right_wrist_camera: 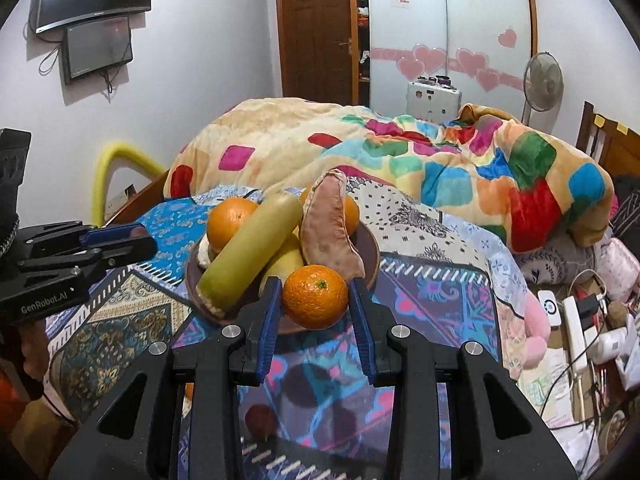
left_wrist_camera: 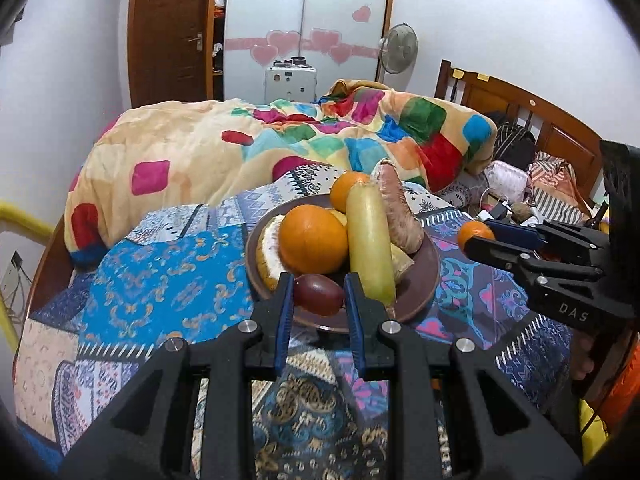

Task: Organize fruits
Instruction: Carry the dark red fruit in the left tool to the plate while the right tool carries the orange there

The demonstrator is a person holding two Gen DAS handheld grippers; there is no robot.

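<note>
Your left gripper (left_wrist_camera: 318,296) had its fingers clamped on a dark red fruit (left_wrist_camera: 319,294) at the near rim of the brown plate (left_wrist_camera: 424,280). Your right gripper (right_wrist_camera: 315,298) had its fingers clamped on a small orange (right_wrist_camera: 315,296) just beside the plate's right edge, above the bed (right_wrist_camera: 440,304).

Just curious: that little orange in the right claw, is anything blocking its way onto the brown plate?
Nothing visible. The right gripper holds the small orange at the brown plate's near rim, though the plate is already piled with fruit.
</note>
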